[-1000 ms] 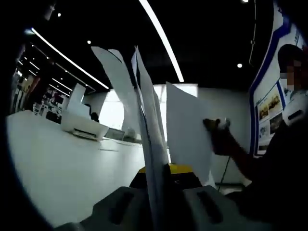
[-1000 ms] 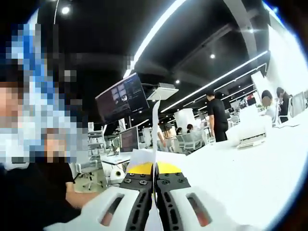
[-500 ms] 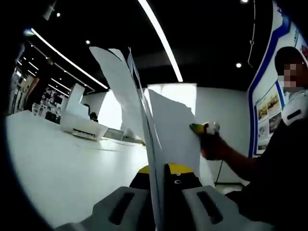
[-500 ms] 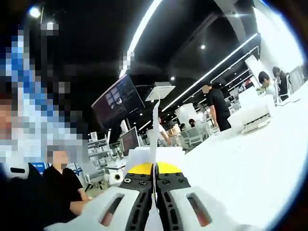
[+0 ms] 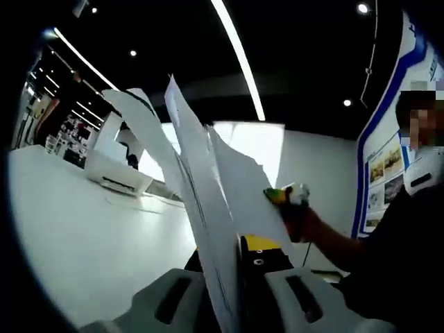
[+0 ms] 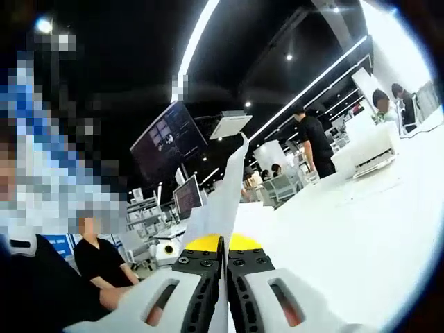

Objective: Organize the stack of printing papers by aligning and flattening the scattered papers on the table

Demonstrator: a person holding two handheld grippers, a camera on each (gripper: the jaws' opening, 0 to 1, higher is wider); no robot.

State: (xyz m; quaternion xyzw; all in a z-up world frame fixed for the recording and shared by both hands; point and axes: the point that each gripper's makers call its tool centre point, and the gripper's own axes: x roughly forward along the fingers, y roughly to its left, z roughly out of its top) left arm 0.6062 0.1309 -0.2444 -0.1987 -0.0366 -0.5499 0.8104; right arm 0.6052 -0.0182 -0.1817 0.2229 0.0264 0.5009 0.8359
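Note:
In the left gripper view my left gripper [image 5: 236, 284] is shut on a stack of white papers [image 5: 201, 201] that stands up edge-on and fans out at the top. The right gripper [image 5: 288, 198] comes in from the right and grips the far edge of the same sheets. In the right gripper view my right gripper [image 6: 223, 277] is shut on the papers [image 6: 225, 198], seen edge-on and leaning right above the jaws. The white table [image 5: 83, 236] lies below the lifted stack.
A white printer [image 5: 114, 177] sits on the table at the far left; the printer [image 6: 371, 156] also appears at the right. A seated person [image 6: 104, 267] and a standing person [image 6: 316, 149] are nearby. A dark screen [image 6: 170, 139] hangs above.
The held papers have tilted and fanned wider in the left gripper view, and the right gripper has drawn closer to them. In the right gripper view the sheets now lean rightwards.

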